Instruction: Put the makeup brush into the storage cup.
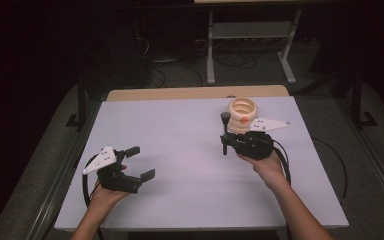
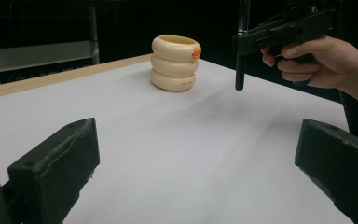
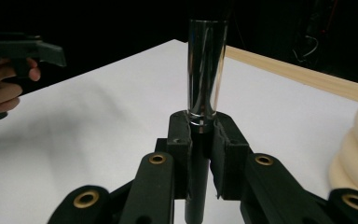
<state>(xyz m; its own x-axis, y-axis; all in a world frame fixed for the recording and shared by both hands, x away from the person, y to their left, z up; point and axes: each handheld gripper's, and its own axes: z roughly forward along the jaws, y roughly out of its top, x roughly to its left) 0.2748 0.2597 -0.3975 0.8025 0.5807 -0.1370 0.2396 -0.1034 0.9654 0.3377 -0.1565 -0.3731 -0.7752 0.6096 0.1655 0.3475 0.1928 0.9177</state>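
Nearest the person, the left gripper point(image 1: 139, 162) hangs over the near left part of the white table point(image 1: 180, 150) with its jaws spread wide and nothing between them; in the left gripper view the two black pads point(image 2: 56, 163) stand far apart with bare tabletop in the gap. Farther in and to the right, the right gripper point(image 1: 225, 137) has its jaws clamped tight on a dark cylindrical rod point(image 1: 225, 131) — upright, its shaft rising glossy above the pads in the right gripper view point(image 3: 206, 74) and hanging below them in the left gripper view point(image 2: 240, 70), its lower end just clear of the table. Just beyond that gripper stands a cream stack of rings point(image 1: 242, 115) with an orange spot on its side — near the table's far right edge; the rod is beside it, not touching.
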